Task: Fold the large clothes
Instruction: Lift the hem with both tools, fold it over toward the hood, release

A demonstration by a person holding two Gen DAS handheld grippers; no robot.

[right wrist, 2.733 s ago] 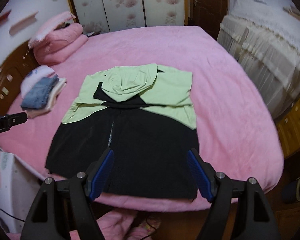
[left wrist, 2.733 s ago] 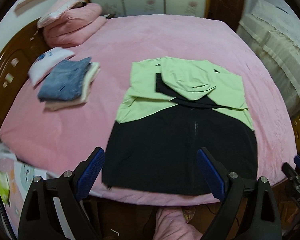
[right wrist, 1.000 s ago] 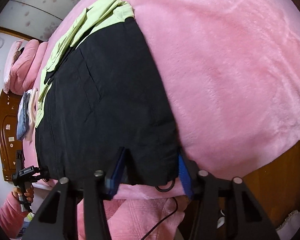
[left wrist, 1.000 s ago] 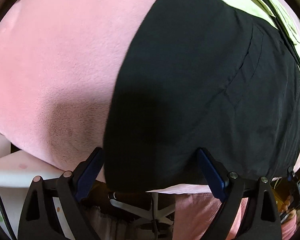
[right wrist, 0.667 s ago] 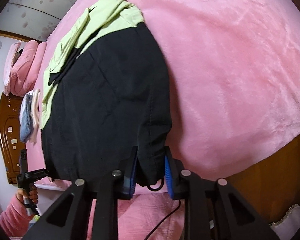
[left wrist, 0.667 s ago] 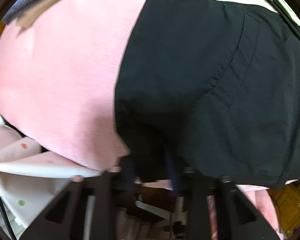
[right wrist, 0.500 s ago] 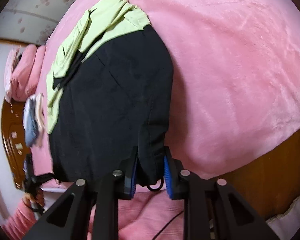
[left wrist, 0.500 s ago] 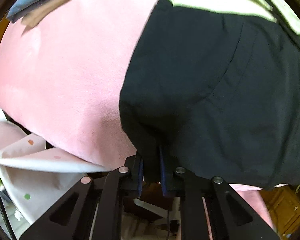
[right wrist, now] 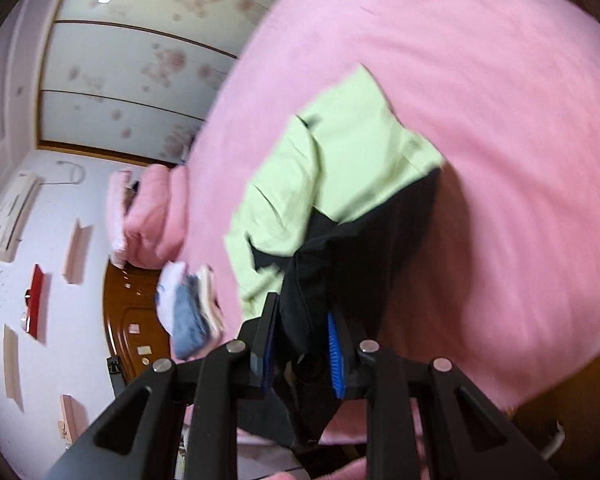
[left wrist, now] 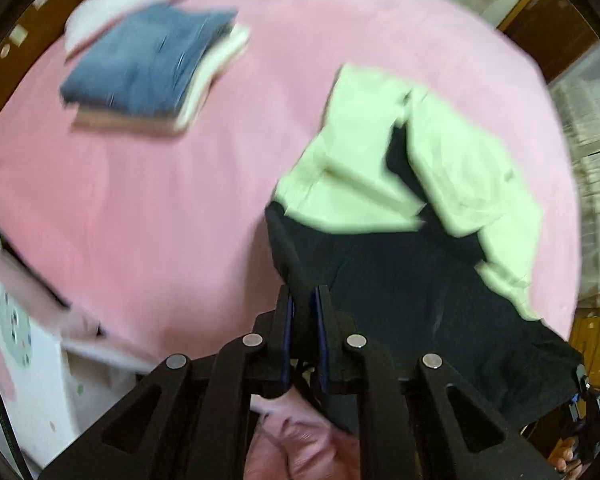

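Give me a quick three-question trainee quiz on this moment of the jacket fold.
1. True or false: both grippers are shut on the black hem of the green-and-black hooded jacket.
2. Which lies on the pink plush bedspread beside the jacket: (a) folded blue jeans stack, (b) a shoe box?
3. Fill in: the jacket's upper part is light ____.

Key: 1 true, left gripper and right gripper; 2 a; 3 green.

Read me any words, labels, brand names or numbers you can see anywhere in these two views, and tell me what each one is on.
No text can be read in either view.
Wooden headboard: small pale stickers, too blurred to read.
Wall beside the bed: pink specks at the edge, too small to tell.
Black and green jacket: no label or logo shows.
Folded clothes stack: motion-blurred, no print legible.
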